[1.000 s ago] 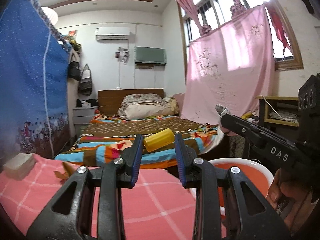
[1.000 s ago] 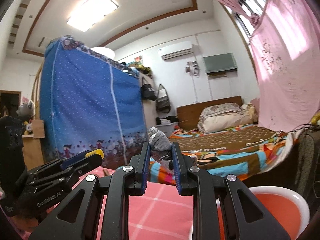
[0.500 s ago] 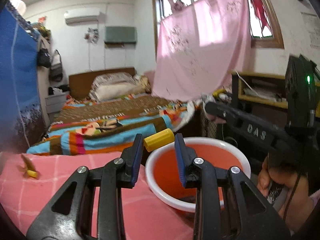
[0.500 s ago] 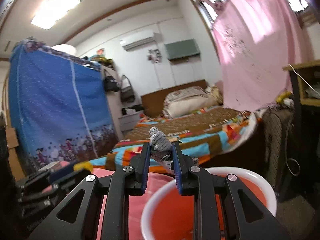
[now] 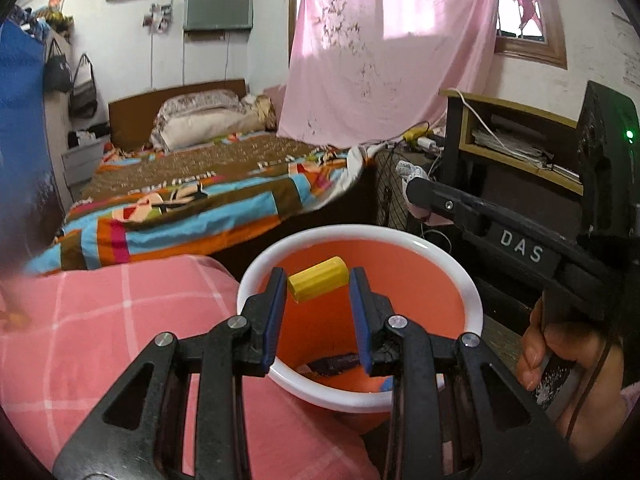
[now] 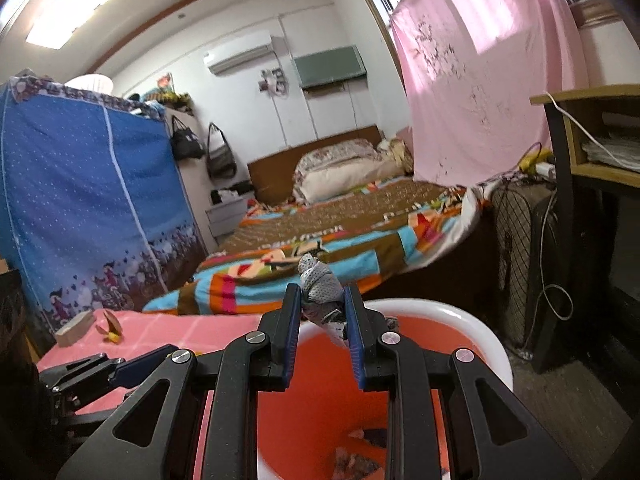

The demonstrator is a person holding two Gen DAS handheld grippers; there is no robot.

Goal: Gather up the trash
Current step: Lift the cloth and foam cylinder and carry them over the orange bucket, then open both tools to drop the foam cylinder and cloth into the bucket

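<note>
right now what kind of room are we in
A lived-in bedroom, most likely in a home: a bed with a patchwork quilt and pillows, a blue fabric wardrobe, an air conditioner on the wall, and a pink sheet over the window.

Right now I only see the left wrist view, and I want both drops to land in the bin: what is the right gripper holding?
Observer: The right gripper is shut on a crumpled grey-white wad.
Operator: Is it over the bin?
Observer: Its jaws sit above the orange bin; the wad lines up with the far rim.
Operator: Anything left on the table?
Observer: A tan block and a yellow-orange scrap lie on the pink cloth, near its far left corner.
</note>
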